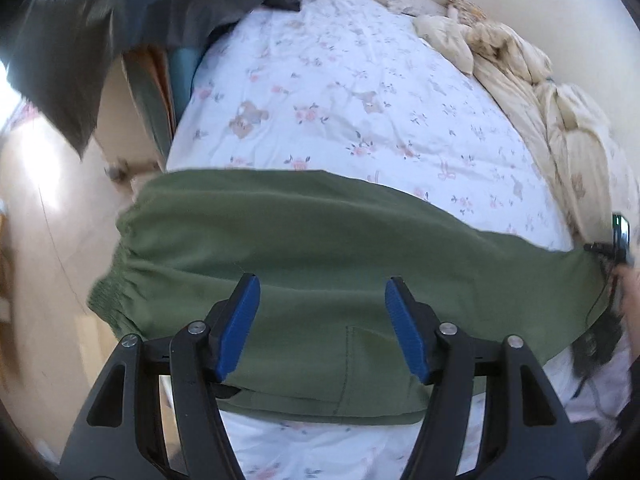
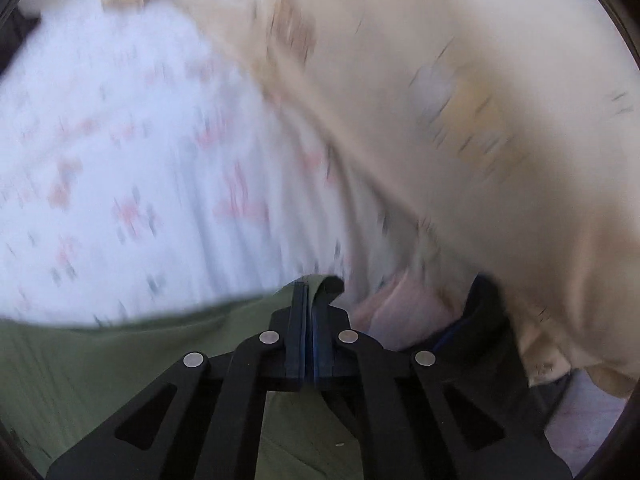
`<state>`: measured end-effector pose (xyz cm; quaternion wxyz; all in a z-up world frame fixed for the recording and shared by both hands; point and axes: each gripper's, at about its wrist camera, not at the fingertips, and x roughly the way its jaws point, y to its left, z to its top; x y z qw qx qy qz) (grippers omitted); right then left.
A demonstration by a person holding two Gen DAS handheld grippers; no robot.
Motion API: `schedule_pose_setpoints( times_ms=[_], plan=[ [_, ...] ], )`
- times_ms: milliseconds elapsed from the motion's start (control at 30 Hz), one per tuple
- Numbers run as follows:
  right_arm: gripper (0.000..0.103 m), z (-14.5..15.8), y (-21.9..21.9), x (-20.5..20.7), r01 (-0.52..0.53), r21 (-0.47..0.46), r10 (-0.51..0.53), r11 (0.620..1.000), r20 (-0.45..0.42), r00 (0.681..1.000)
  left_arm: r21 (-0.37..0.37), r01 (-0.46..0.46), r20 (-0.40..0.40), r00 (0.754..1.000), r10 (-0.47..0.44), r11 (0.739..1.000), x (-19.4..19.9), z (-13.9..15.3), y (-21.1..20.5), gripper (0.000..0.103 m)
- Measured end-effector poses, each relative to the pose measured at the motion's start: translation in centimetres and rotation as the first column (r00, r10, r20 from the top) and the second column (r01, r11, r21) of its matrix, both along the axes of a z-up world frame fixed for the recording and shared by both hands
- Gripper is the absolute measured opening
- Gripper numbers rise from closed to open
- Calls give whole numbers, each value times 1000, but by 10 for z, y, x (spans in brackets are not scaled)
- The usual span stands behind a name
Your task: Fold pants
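Green pants (image 1: 304, 248) lie folded lengthwise across the near part of a bed, elastic waistband (image 1: 116, 280) at the left over the bed's edge. My left gripper (image 1: 322, 292) is open, its blue pads (image 1: 240, 328) spread just above the pants near the waist end. My right gripper (image 2: 310, 300) is shut on the pants' leg end (image 2: 324, 284) and shows at the far right of the left wrist view (image 1: 618, 248). The right wrist view is motion-blurred; green cloth (image 2: 120, 360) fills its lower left.
The bed has a white floral sheet (image 1: 360, 92). A cream quilt (image 1: 560, 120) is bunched along the wall on the right, also large in the right wrist view (image 2: 460, 100). Dark cloth (image 1: 100, 20) hangs at the upper left. Pale floor (image 1: 48, 220) lies left of the bed.
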<state>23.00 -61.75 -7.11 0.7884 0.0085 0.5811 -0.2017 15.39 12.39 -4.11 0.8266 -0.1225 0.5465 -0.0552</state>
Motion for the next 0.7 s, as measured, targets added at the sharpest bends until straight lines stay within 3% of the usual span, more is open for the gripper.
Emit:
schedule_pose_setpoints(
  times_ms=[100, 233, 300, 333, 367, 433, 567, 700],
  plan=[
    [0, 5, 0, 4, -4, -38, 6, 999, 51, 999, 5, -41, -12, 999, 41, 999, -2, -4, 8, 62],
    [1, -33, 2, 11, -2, -117, -13, 993, -130, 991, 9, -112, -45, 993, 112, 994, -6, -10, 26, 62],
    [6, -20, 7, 2, -2, -100, -4, 995, -51, 999, 19, -129, -48, 990, 130, 991, -7, -11, 33, 62],
    [16, -10, 8, -2, 12, -85, -13, 996, -11, 1000, 39, -139, -43, 989, 141, 989, -8, -12, 35, 62],
    [35, -2, 11, -6, 18, -65, -16, 998, 25, 1000, 63, -142, -40, 989, 145, 988, -8, -13, 36, 62],
    [55, 19, 33, -19, -14, -16, 16, 1000, 113, 993, 126, -140, -36, 989, 145, 982, -7, -15, 34, 62],
    [55, 39, 101, -38, -150, 105, 127, 983, 200, 972, 240, -138, -17, 989, 146, 961, -10, -20, 23, 62],
    [55, 11, 185, -53, -234, 320, 173, 918, 208, 963, 363, -85, 9, 996, 87, 928, -11, -27, 4, 62]
  ],
)
